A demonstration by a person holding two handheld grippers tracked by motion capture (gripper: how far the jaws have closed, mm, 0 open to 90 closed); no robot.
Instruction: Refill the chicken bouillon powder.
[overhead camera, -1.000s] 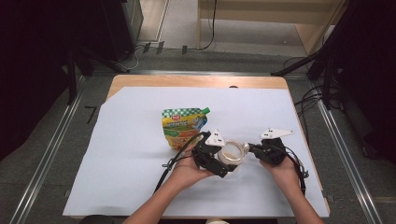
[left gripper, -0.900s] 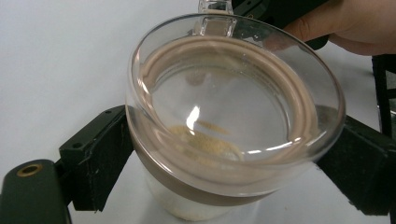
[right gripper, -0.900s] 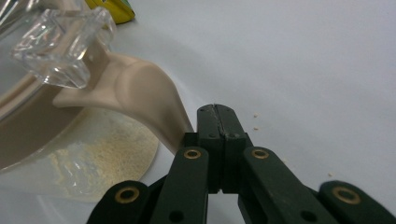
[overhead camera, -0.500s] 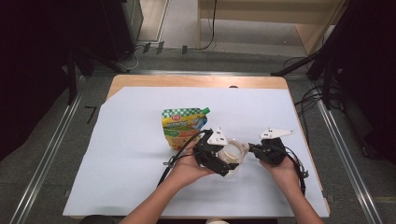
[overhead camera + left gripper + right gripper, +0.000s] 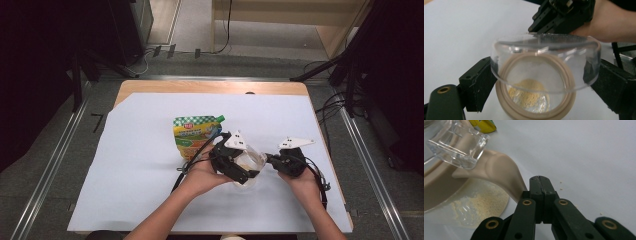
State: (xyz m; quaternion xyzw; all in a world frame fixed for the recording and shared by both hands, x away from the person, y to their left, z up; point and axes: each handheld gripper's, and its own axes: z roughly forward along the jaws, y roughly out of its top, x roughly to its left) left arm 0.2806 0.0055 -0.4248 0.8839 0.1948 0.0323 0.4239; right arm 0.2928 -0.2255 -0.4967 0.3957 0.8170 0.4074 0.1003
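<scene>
Two jaws clamp clear lid (image 5: 544, 62) (left gripper (image 5: 239, 167)), above jar (image 5: 536, 105)

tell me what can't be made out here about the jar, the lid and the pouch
- Jar, high view: body mostly hidden by the left gripper.
- Lid, right gripper view: cut off by the top left edge.
- Pouch, high view: print too small to read; lower right part behind the left gripper.
- Right gripper: jaws shut, empty.

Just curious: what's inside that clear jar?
A little yellowish powder lies on the jar's bottom. The beige rim hides the edges.
</scene>
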